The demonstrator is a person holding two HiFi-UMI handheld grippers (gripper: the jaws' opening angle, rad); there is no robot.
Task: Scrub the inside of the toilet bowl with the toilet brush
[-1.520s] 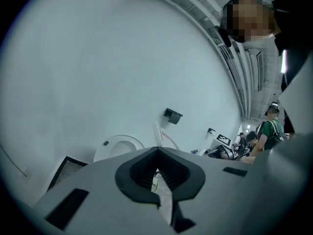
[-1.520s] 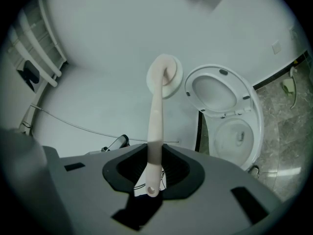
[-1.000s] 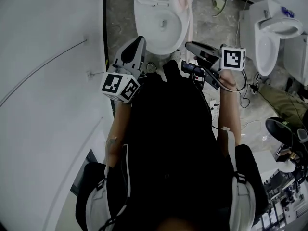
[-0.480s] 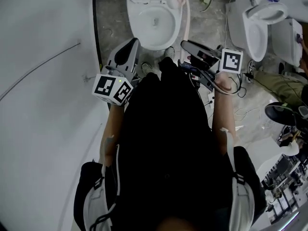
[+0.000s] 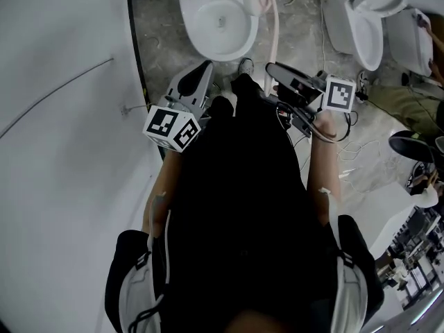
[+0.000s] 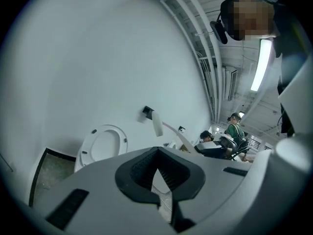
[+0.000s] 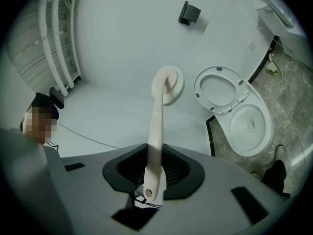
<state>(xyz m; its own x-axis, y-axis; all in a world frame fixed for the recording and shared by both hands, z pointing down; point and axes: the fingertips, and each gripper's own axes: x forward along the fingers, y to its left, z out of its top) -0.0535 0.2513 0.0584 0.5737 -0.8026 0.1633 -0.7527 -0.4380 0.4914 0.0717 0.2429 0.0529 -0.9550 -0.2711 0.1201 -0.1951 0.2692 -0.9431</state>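
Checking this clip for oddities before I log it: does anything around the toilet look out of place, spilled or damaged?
Nothing looks spilled or broken. Two things stand out: loose cables lie on the floor at the right, and the toilet brush, clamped in the right tongs, has its head up in the air, outside the toilet bowl.

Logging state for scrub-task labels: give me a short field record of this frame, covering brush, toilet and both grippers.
tool: pale pink plastic toilet brush, round head up in the air, outside the bowl
toilet: white ceramic toilet bowl, seat raised
right gripper: shut on the brush handle near its end
left gripper: jaws nearly together, nothing between them
contact: brush not touching the bowl
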